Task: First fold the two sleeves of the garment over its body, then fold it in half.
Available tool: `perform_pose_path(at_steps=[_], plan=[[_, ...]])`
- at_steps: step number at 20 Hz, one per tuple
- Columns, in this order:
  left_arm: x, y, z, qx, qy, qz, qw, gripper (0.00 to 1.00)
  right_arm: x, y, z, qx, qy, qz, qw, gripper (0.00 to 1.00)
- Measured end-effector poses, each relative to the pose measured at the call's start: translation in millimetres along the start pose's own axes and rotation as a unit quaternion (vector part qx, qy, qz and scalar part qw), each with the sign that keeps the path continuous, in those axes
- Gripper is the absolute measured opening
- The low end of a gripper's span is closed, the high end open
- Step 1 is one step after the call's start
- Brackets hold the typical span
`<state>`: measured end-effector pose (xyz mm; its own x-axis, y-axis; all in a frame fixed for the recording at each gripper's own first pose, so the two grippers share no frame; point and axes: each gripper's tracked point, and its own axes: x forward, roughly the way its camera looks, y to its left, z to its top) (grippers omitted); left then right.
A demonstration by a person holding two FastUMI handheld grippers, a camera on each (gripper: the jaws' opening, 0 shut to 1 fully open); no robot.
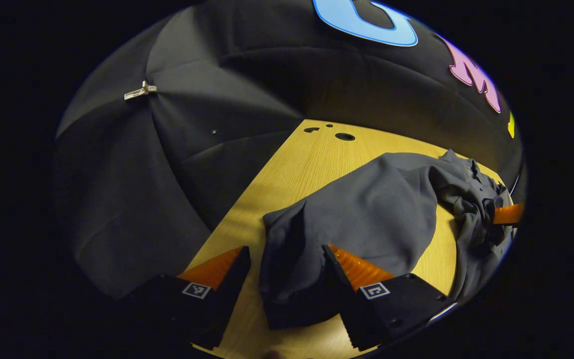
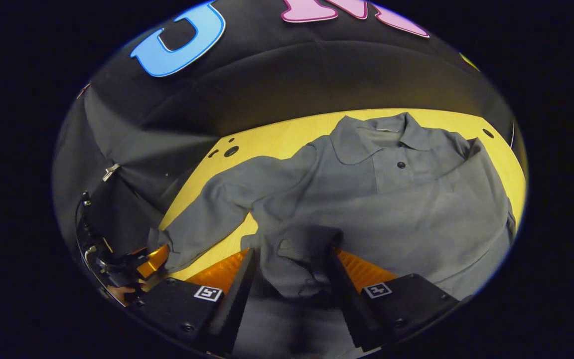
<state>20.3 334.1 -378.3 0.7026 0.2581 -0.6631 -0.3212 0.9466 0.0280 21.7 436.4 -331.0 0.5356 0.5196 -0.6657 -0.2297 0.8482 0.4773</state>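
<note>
Partly hidden: left tool (image 1: 287, 259) around sleeve cuff (image 1: 287, 269), contact unclear | right tool (image 2: 292, 264) around shirt (image 2: 406, 199), likewise.

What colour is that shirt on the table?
The collared shirt is plain dark grey, no pattern; the right gripper view shows it best.

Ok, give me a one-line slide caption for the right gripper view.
Right gripper pinching a fold of the grey collared shirt spread on the yellow table, one sleeve stretched out sideways.
</note>
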Motion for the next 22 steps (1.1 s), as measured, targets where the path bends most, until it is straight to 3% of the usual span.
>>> perform_pose_path(at_steps=[2, 6, 8, 9, 14, 20, 22], plan=[[1.8, -10.1, -0.2, 0.008, 0.003, -0.008, 1.000, 0.84, -8.9, 5.4, -2.7, -0.005, 0.000, 0.012, 1.000, 0.87], [3.1, -26.3, 1.7, 0.016, 0.001, -0.034, 0.999, 0.47, -41.9, 3.9, 0.1, -0.022, -0.020, 0.016, 0.999, 0.87], [3.1, -30.5, 6.6, 0.003, -0.001, -0.035, 0.999, 0.14, -64.0, -1.3, 4.6, -0.031, -0.034, 0.014, 0.999, 0.88], [0.2, -29.6, 6.6, 0.001, 0.001, -0.036, 0.999, 0.10, -75.9, -5.7, 8.3, -0.037, -0.043, 0.012, 0.998, 0.90], [-28.3, -28.4, 19.3, 0.003, -0.017, -0.030, 0.999, 0.06, -131.4, -41.8, 17.7, -0.043, -0.080, -0.015, 0.996, 0.90], [-79.2, -54.6, 74.5, 0.015, -0.089, -0.029, 0.996, 0.05, -168.0, -94.8, 27.9, -0.007, -0.112, -0.051, 0.992, 0.90], [-97.6, -69.2, 99.3, 0.018, -0.116, -0.029, 0.993, 0.06, -178.9, -111.0, 33.4, 0.001, -0.122, -0.059, 0.991, 0.96]])
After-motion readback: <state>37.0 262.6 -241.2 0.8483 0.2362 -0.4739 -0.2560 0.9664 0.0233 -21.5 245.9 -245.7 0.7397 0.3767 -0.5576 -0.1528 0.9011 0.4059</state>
